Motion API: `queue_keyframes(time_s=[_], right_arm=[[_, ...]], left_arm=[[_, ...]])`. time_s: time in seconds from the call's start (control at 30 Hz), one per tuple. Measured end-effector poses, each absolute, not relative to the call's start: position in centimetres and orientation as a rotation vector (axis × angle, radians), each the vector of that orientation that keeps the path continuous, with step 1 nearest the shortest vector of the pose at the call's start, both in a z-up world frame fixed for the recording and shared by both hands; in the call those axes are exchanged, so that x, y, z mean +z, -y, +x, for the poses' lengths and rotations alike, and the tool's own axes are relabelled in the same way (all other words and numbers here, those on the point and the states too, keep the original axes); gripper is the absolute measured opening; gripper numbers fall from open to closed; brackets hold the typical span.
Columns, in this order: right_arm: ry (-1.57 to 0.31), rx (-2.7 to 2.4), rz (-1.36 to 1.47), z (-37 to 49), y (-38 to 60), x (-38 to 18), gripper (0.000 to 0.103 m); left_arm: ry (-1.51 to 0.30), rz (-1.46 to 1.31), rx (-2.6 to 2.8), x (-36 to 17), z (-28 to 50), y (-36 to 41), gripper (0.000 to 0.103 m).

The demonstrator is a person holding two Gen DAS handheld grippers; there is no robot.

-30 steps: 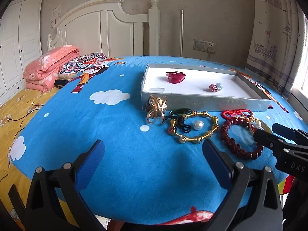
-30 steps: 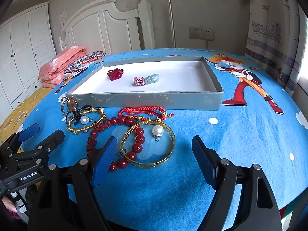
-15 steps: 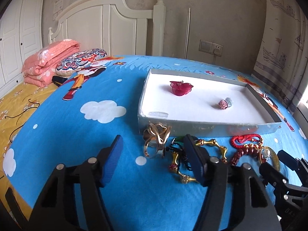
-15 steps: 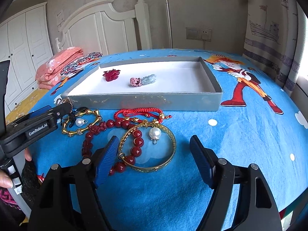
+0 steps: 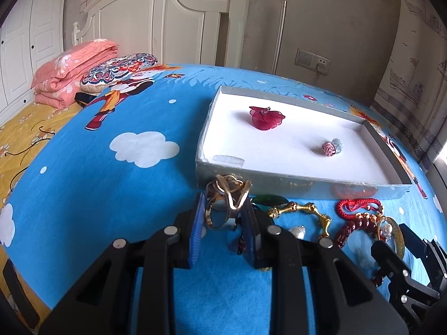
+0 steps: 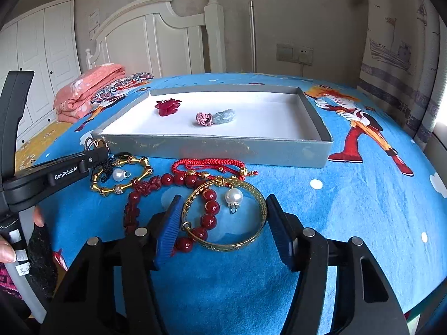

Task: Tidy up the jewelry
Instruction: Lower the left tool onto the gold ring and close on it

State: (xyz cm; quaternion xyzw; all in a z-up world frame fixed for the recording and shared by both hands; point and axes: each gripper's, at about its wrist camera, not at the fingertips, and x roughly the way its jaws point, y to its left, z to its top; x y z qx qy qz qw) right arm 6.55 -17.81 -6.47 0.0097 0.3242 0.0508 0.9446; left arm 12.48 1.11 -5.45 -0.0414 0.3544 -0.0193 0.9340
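Observation:
A grey tray (image 5: 301, 179) with a white floor lies on the blue bedspread; it holds a red flower piece (image 5: 266, 117) and a pink-and-pale-blue charm (image 5: 332, 147). My left gripper (image 5: 223, 217) is shut on a gold hair claw (image 5: 227, 199) just in front of the tray's near left corner. My right gripper (image 6: 223, 217) has its jaws close on either side of a gold bangle (image 6: 223, 217) with a pearl (image 6: 233, 196); contact is unclear. A dark red bead bracelet (image 6: 178, 180), a red cord bracelet (image 6: 208, 164) and a gold bamboo bracelet (image 6: 121, 176) lie between.
Folded pink bedding (image 5: 72, 74) and a patterned pillow (image 5: 118, 68) lie at the far left by the white headboard (image 5: 167, 25). A curtain (image 6: 399, 50) hangs at the right. The bed edge runs close below both grippers.
My left gripper moved forward and closed its jaws on the gold hair claw. My right gripper moved in and narrowed its jaws around the gold bangle.

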Motion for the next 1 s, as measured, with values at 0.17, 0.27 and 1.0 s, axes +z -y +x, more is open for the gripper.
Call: queue_keyframes(time_s=[0.17,0.27,1.0], right_arm=[[-0.645,0.099,0.026,7.7,17.8,-5.4,0.057],[-0.649,0.095,0.043,7.9,18.0,-5.4,0.057],[-0.611,0.13,0.061,5.2,17.7,-4.9,0.057]], left_arm=[[-0.737,-0.1,-0.037,-5.4,12.8,-1.3,0.026],[-0.732,-0.086,-0.036,-5.4,12.8,-1.1,0.025],[-0.522,0.0,-0.04,-3.4,6.3,-0.6,0.009]])
